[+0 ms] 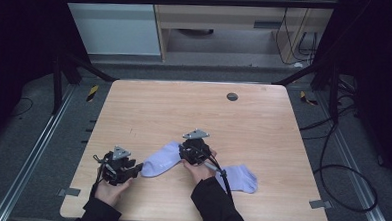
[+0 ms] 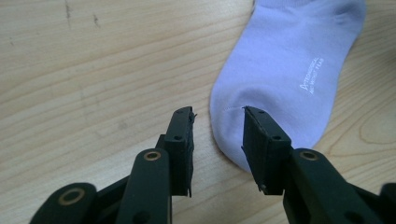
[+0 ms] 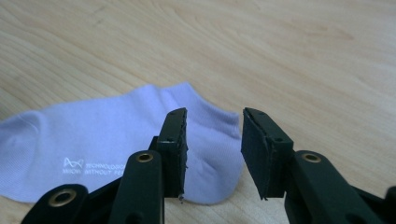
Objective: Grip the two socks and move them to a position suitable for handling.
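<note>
Two light purple socks lie on the wooden table (image 1: 184,107). One sock (image 1: 162,159) stretches between my two grippers; the other sock (image 1: 240,177) lies to the right of the right hand. My left gripper (image 1: 139,167) is open at the first sock's toe. In the left gripper view the sock (image 2: 289,70) has its toe tip by the right jaw of the open gripper (image 2: 217,116). My right gripper (image 1: 184,152) is open over the opposite end of that sock. In the right gripper view the sock (image 3: 93,140) reaches under the open gripper (image 3: 215,114), nothing pinched.
A small dark round grommet (image 1: 231,96) sits near the table's far edge. The right gripper's cable (image 1: 226,179) trails across the second sock. Dark frame posts and floor cables surround the table.
</note>
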Motion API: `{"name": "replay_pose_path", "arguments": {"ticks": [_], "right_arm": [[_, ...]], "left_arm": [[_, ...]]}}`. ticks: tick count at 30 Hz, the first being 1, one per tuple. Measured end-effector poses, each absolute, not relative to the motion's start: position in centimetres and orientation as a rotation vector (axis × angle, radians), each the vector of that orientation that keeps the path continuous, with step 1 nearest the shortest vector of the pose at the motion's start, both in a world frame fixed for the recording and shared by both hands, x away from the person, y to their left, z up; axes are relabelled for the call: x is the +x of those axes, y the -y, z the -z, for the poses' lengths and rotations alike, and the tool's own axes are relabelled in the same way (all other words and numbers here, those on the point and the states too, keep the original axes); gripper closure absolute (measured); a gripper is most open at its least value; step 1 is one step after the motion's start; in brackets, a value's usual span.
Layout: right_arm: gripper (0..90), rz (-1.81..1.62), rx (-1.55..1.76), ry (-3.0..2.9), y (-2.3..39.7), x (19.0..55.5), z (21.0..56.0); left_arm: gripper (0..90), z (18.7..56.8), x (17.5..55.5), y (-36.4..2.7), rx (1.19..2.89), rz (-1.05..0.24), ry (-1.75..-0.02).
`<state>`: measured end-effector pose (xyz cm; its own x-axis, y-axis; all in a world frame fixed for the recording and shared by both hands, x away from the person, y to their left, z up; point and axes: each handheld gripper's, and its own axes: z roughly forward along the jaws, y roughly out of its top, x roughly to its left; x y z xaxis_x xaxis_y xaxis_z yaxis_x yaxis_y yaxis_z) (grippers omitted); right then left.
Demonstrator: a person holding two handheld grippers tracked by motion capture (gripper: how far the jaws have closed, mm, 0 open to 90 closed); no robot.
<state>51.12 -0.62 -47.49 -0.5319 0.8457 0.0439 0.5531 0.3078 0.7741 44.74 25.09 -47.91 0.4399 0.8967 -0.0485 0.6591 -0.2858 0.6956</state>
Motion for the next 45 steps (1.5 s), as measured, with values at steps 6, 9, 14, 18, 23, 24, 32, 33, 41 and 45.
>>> {"name": "replay_pose_path", "arguments": {"ticks": [6, 9, 14, 18, 23, 24, 32, 33, 41, 45], "right_arm": [[63.4, -1.008, 1.293, -2.257, 0.5, 51.9, 49.0], [66.3, -0.988, 1.310, -2.263, 0.6, 52.1, 49.3], [74.4, -0.974, 1.316, -2.279, 0.6, 52.1, 49.6], [86.4, -0.971, 1.311, -2.293, 0.4, 51.9, 49.6], [87.3, -0.972, 1.312, -2.294, 0.4, 51.8, 49.4], [87.3, -0.976, 1.311, -2.293, 0.5, 51.8, 49.3], [87.2, -1.114, 1.290, -2.280, 0.8, 49.3, 47.8], [87.2, -1.114, 1.290, -2.280, 0.8, 49.3, 47.8], [86.6, -1.140, 1.276, -2.320, -0.3, 46.6, 48.7], [85.6, -1.120, 1.278, -2.348, -1.0, 46.0, 49.5]], "left_arm": [[70.9, 48.5, 44.8, -24.5, 2.077, -0.422, -1.315], [74.3, 48.6, 44.9, -24.3, 2.089, -0.408, -1.319], [82.2, 48.8, 45.1, -24.0, 2.099, -0.403, -1.327], [86.9, 48.8, 45.1, -23.8, 2.101, -0.400, -1.335], [87.5, 48.5, 45.1, -24.0, 2.090, -0.410, -1.320], [87.5, 48.2, 45.1, -24.1, 2.076, -0.416, -1.318], [87.5, 47.0, 45.4, -25.4, 2.034, -0.511, -1.334], [87.5, 47.0, 45.5, -25.6, 2.035, -0.525, -1.339], [87.1, 47.4, 46.3, -26.3, 2.068, -0.594, -1.367], [86.8, 47.6, 46.5, -26.4, 2.085, -0.602, -1.375]]}}
